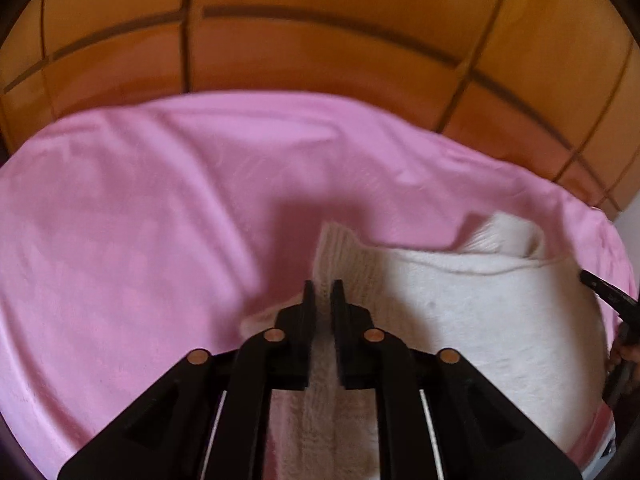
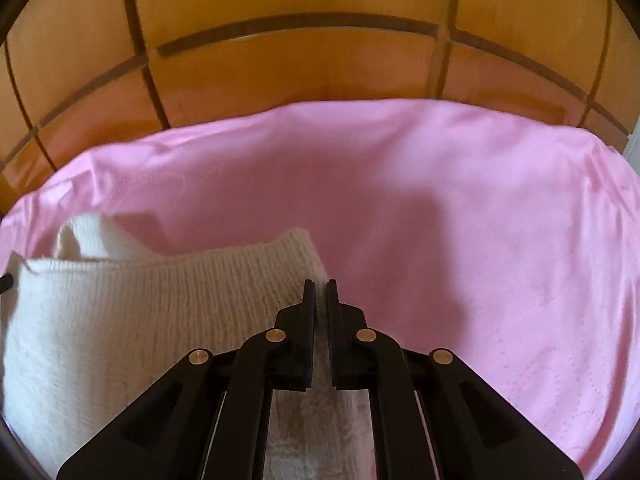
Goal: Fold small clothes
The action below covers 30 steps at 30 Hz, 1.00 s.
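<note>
White knit garment lay on the pink sheet by its near edge, and you had your left gripper and right gripper each clenched on a corner, probably to carry the fold over evenly.

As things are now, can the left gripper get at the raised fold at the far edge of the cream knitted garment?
Probably yes. The left gripper is over the cream knitted garment; the raised fold lies ahead and to the side across the pink bed cover, nothing between. White knit shows between its jaws, so it might need letting go.
</note>
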{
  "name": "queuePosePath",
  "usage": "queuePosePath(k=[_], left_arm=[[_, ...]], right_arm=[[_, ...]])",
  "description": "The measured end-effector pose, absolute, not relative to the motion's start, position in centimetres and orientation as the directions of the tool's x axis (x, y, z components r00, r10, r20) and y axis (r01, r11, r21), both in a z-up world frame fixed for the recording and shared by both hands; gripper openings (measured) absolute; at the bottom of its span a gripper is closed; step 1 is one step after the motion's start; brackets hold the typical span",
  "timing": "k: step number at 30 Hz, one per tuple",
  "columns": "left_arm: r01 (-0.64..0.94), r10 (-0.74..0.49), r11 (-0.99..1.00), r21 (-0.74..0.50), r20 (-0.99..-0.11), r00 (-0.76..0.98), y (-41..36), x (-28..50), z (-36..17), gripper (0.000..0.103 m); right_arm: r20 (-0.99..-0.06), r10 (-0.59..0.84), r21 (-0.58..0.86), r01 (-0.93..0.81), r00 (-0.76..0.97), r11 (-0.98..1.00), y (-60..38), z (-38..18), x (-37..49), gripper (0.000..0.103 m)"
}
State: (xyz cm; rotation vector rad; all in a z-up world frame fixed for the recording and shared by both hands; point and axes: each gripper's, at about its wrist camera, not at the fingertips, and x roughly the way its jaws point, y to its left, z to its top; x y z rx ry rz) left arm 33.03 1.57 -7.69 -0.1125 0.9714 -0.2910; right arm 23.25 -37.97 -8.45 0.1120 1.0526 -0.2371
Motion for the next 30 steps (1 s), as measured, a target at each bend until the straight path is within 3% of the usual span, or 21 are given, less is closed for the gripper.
queuePosePath(k=[1,2,3,4,5,7,10,11,14,15,17,18,19,26,30], left_arm=[[0.174,-0.285,0.958,-0.227,-0.789,0.545,1.8,32.7,-7.5,0.013],[0.148,-0.260,0.966,-0.214,-0.783,0.565,2.2,32.4,-7.2,0.021],[0.122,-0.234,0.972,-0.201,-0.774,0.589,2.6,32.0,-6.6,0.027],[0.107,-0.220,0.975,-0.196,-0.760,0.612,2.9,31.6,-6.1,0.027],[0.107,-0.219,0.974,-0.198,-0.729,0.648,3.0,30.8,-5.1,0.027],[0.170,-0.290,0.956,-0.238,-0.701,0.652,2.6,30.0,-4.2,0.027],[0.314,-0.404,0.912,-0.263,-0.705,0.583,-0.5,29.4,-4.4,0.027],[0.350,-0.431,0.897,-0.271,-0.714,0.552,-1.9,29.5,-4.9,0.029],[0.403,-0.432,0.881,-0.246,-0.765,0.477,-5.3,30.2,-7.2,0.028],[0.418,-0.433,0.874,-0.249,-0.790,0.434,-6.2,30.8,-8.5,0.024],[0.415,-0.423,0.876,-0.246,-0.805,0.416,-7.0,31.2,-9.9,0.007],[0.413,-0.432,0.874,-0.255,-0.796,0.425,-7.1,31.3,-10.0,0.002],[0.407,-0.436,0.876,-0.260,-0.787,0.437,-7.0,31.3,-9.9,0.002],[0.395,-0.426,0.891,-0.223,-0.709,0.562,-7.4,31.1,-7.0,0.000],[0.367,-0.393,0.908,-0.202,-0.714,0.579,-7.8,32.4,-7.1,0.000]], right_arm=[[-0.860,-0.143,-0.020,0.246,0.490,0.969,-37.9,-8.1,22.9,0.005],[-0.843,-0.149,-0.021,0.246,0.516,0.969,-37.7,-7.3,22.6,0.013],[-0.830,-0.162,-0.029,0.249,0.533,0.968,-37.6,-6.6,22.3,0.032],[-0.811,-0.172,-0.031,0.253,0.559,0.967,-37.4,-5.7,22.1,0.048],[-0.789,-0.169,-0.018,0.253,0.590,0.967,-37.0,-4.9,21.9,0.069],[-0.761,-0.099,0.037,0.195,0.641,0.980,-35.4,-3.5,21.6,0.070],[-0.796,0.045,0.117,0.080,0.604,0.990,-32.7,-4.2,22.9,0.070],[-0.812,0.092,0.150,0.053,0.576,0.987,-31.8,-4.9,23.4,0.068],[-0.874,0.135,0.153,0.001,0.467,0.988,-29.0,-8.1,25.0,0.047],[-0.892,0.146,0.160,-0.002,0.428,0.987,-28.3,-9.5,25.4,0.035],[-0.903,0.131,0.138,-0.011,0.410,0.990,-27.2,-11.0,25.4,0.023],[-0.899,0.120,0.125,-0.016,0.422,0.992,-27.0,-10.9,25.2,0.010],[-0.895,0.121,0.126,-0.017,0.429,0.992,-26.9,-10.7,25.1,0.004],[-0.828,0.076,0.089,-0.002,0.555,0.996,-27.5,-7.2,24.9,0.003],[-0.827,0.036,0.062,0.027,0.561,0.998,-28.0,-7.6,26.5,0.003]])
